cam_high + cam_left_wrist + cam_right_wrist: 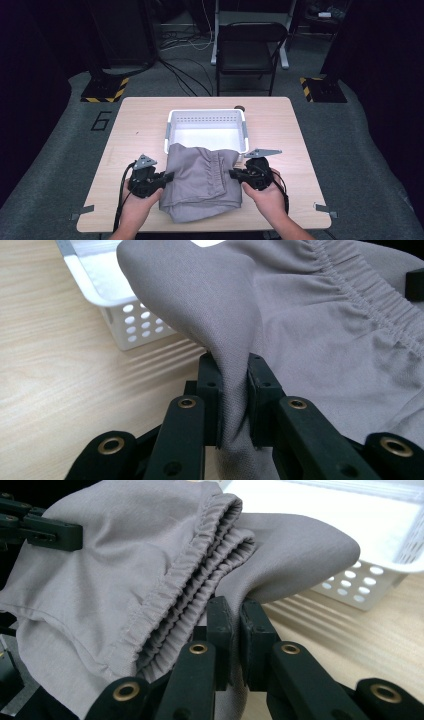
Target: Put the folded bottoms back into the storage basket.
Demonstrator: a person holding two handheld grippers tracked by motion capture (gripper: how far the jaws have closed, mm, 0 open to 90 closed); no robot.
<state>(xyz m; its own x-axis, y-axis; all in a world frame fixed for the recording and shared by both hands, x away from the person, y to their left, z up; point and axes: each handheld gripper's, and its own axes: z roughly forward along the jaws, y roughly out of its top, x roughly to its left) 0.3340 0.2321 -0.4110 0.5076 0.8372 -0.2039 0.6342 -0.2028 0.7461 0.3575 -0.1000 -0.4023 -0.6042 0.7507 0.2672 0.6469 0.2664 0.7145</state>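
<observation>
Two black two-jaw grippers are pinching the same folded grey fabric garment [202, 182] from opposite sides: the left gripper [167, 177] is biting its edge at nine o'clock and the right gripper [233, 174] its edge at three o'clock, each with jaws closed down to the thickness of the cloth. Holding both flanks at once is probably keeping the folded stack together as one bundle, ready to be carried. The garment is lying on the pale wooden table [137, 125] with its twelve o'clock edge draping over the near rim of the white perforated plastic basket [172, 125], which suggests the basket is where it is going. The left gripper view is showing a single smooth fold of cloth [235, 390] squeezed between the pads and the basket's holed wall [135, 327] just beyond. The right gripper view is revealing several gathered elastic waistband layers [200, 595] stacked beside the pinch. The high view is giving the whole layout, including a black folding chair [250, 50] past the table at twelve o'clock.
</observation>
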